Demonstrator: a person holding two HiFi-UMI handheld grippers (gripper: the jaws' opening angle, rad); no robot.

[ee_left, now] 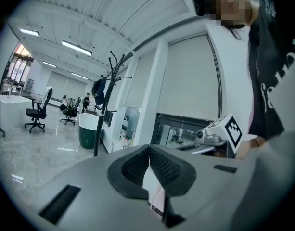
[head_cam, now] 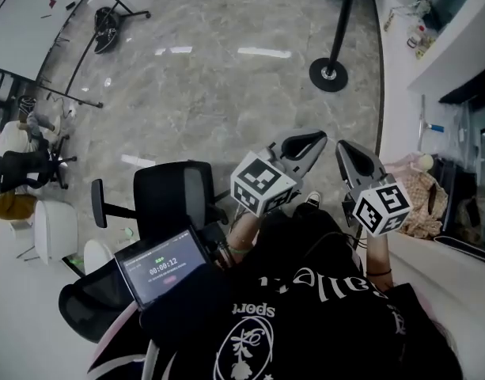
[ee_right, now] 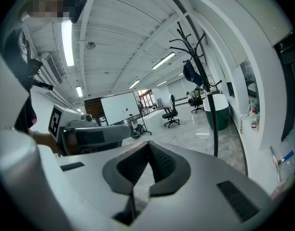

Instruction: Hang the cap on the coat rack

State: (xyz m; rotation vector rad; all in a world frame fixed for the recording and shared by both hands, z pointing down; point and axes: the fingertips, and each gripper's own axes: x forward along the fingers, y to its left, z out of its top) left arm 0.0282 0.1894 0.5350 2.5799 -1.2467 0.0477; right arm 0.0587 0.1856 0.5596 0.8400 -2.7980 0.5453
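A dark cap hangs on an upper hook of the black coat rack, which stands some way off; it is the dark cap on the rack in the right gripper view. From above, only the rack's round base and pole show. My left gripper and right gripper are held side by side in front of the person's chest, far from the rack. The left gripper has its pads pressed together with nothing between them. The right gripper is likewise shut and empty.
A green and white tub stands by the rack's foot. Black office chairs are at the left, and a tablet shows a timer. A white counter with a bag runs along the right. A whiteboard stands further back.
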